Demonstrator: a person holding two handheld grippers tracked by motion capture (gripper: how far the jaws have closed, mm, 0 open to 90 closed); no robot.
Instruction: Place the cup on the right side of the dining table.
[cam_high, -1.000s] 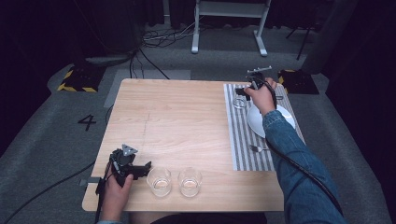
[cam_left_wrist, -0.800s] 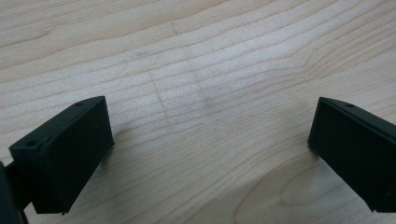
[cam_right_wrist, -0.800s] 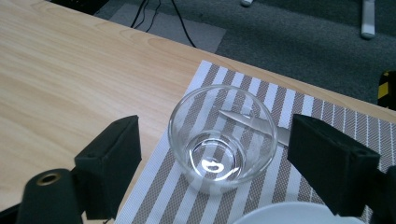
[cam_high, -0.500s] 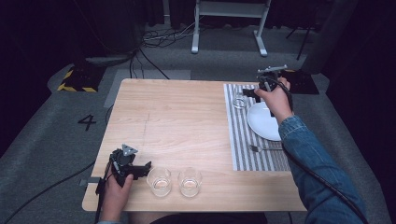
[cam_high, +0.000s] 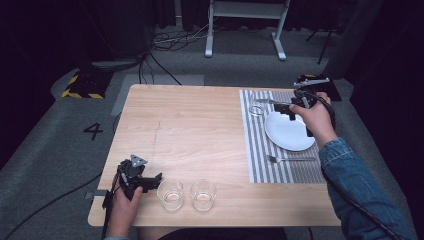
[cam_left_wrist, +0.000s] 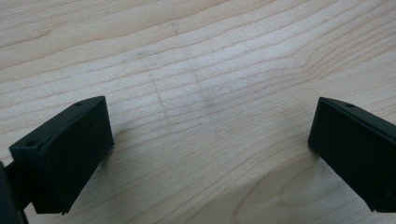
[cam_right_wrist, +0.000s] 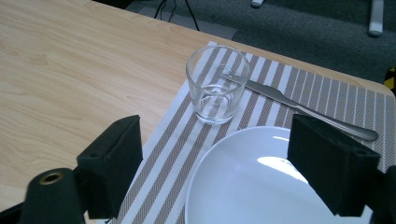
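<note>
On the striped mat at the right of the high view a glass, knife, plate and fork already lie set, the right gripper hovers wide open over the plate, while the left gripper, also wide open, rests beside two glasses at the lower edge, seemingly yet to be placed.

Plate cut off at bottom edge, knife partly behind glass
</note>
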